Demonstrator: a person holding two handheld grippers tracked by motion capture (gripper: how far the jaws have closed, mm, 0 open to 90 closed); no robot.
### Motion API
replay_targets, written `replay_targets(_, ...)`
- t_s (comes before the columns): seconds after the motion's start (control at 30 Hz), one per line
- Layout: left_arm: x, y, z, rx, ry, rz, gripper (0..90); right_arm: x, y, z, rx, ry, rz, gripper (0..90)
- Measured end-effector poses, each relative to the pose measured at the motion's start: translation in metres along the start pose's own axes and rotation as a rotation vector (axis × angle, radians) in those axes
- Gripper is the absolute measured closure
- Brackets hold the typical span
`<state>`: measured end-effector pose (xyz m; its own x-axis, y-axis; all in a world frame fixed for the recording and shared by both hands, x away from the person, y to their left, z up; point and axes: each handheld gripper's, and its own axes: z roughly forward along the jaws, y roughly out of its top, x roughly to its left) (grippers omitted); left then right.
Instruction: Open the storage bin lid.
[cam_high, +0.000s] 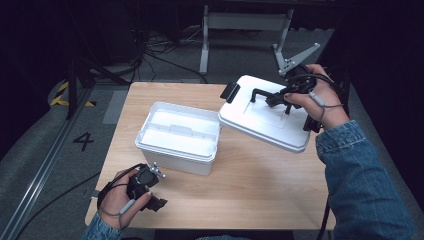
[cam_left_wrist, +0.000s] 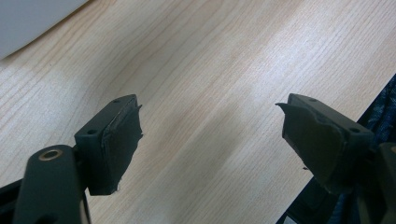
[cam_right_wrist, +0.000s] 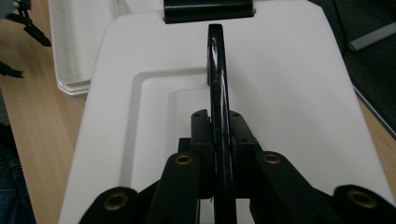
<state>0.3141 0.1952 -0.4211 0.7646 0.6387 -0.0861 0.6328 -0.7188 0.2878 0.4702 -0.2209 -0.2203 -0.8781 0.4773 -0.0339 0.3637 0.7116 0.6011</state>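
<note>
Right gripper (cam_right_wrist: 219, 140) on tilted white lid (cam_high: 265, 117)

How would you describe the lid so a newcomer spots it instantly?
On the wooden table, look right of the open white box. The lid is the flat white panel held tilted by the right gripper, which is shut on its black handle. Unlike the box, it has black latches.
</note>
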Motion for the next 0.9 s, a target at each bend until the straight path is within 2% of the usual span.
replay_targets(0.07, 0.000, 0.000, 0.000, -0.001, 0.001, -0.002, 20.6, -0.004, -0.006, -0.001, 0.003, -0.019, 0.008, 84.3)
replay_targets(0.27, 0.001, 0.000, 0.001, 0.002, -0.001, 0.001, 20.6, -0.013, -0.019, -0.003, 0.010, -0.029, 0.038, 84.3)
replay_targets(0.47, 0.001, 0.000, 0.001, 0.002, -0.002, -0.002, 20.5, -0.024, -0.036, 0.003, 0.023, -0.034, 0.069, 84.3)
replay_targets(0.9, 0.002, 0.000, 0.002, 0.001, -0.001, -0.006, 20.5, -0.044, -0.079, 0.039, 0.065, -0.033, 0.146, 84.3)
